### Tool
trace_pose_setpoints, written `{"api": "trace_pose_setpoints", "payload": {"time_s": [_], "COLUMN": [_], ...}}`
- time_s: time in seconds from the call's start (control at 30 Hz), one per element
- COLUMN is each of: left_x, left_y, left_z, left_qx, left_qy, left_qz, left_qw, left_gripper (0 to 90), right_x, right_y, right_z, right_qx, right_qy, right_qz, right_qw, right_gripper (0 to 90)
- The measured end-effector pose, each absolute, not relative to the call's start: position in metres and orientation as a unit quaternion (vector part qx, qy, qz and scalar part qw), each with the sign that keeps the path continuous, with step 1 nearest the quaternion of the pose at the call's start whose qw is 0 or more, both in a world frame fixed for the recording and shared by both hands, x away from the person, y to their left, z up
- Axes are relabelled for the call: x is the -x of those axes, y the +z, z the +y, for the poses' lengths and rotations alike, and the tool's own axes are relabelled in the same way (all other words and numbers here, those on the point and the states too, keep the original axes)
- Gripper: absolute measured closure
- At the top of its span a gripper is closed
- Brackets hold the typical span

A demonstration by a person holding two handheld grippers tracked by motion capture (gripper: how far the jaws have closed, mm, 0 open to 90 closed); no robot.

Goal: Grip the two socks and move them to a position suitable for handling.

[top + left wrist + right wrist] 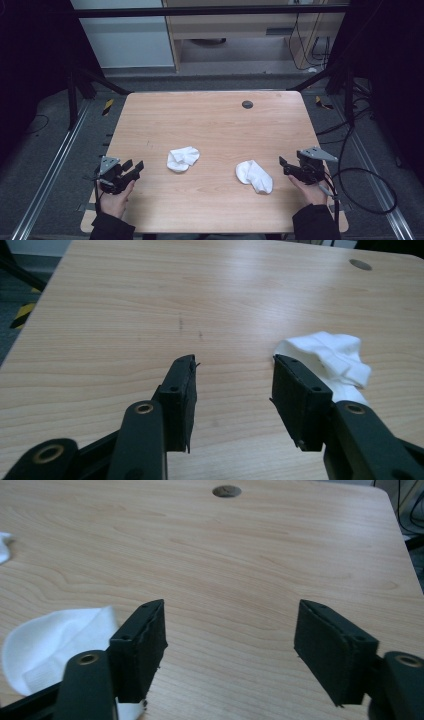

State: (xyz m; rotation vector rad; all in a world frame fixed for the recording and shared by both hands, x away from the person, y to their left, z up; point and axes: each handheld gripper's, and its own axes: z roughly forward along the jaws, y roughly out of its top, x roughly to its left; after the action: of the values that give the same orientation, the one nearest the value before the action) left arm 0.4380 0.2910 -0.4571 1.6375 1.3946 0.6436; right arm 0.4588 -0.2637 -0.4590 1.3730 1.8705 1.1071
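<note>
Left tool (131, 169) and right tool (289, 167), high view: both empty, resting on the light wooden bench (210, 120) outside two crumpled white socks (183, 159) (254, 176). No containers.
Left gripper view: jaws apart, sock (334, 360) just beyond.
Right gripper view: jaws apart, sock (55, 640) beside. Risk: soft fabric drags or slips when pinched.

Dim surroundings, soft glare, perhaps slightly blurred
</note>
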Motion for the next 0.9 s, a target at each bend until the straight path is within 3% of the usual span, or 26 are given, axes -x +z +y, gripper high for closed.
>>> {"api": "trace_pose_setpoints", "payload": {"time_s": [0.33, 0.9], "left_x": [-0.429, -0.439], "left_y": [-0.450, -0.446], "left_z": [0.264, 0.219], "left_qx": [-0.691, -0.718], "left_qy": [0.252, 0.240], "left_qz": [0.519, 0.476], "left_qw": [0.435, 0.447], "left_gripper": [53.6, 50.0], "right_x": [-0.445, -0.446], "right_y": [-0.460, -0.445], "right_z": [-0.250, -0.227], "right_qx": [-0.469, -0.448], "right_qy": [0.400, 0.425], "right_qz": [0.741, 0.747], "right_qw": [0.266, 0.248], "right_gripper": [36.2, 37.0]}}
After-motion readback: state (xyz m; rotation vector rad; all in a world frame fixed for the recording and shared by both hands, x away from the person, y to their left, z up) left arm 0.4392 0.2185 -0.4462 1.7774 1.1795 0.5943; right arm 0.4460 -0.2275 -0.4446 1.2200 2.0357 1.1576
